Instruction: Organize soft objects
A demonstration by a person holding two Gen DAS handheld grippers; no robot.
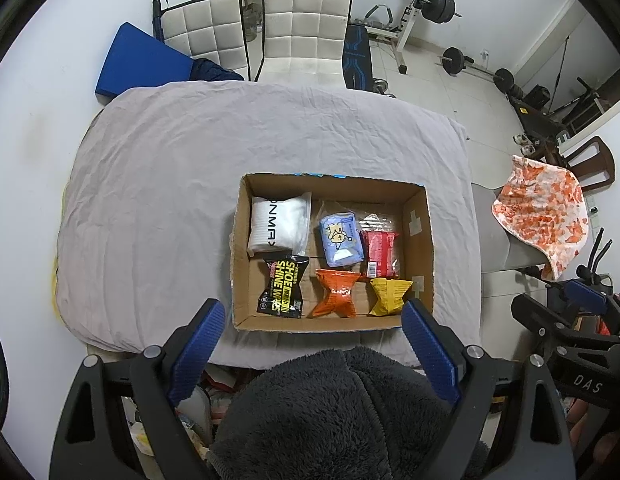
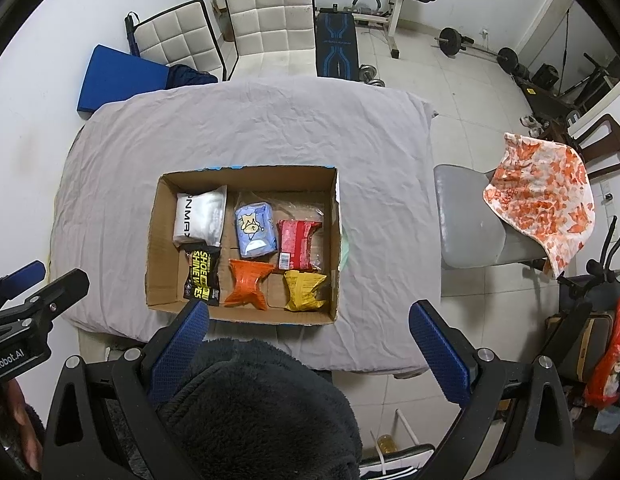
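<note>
My two claws, the left gripper and right gripper, are both wide open and hold nothing, and the soft packs sit in the cardboard box just ahead, nearer my left one.

Lighting even and bright in both views, prob. overhead room light, casting only soft shadows inside the cardboard box and under the table cloth edge. Showing slight glare on the clear plastic wrap. Bending hard at the edges w/ fisheye curve, dark vignette ringing the corners. Blurring a little on the nearest dark fleece.
</note>
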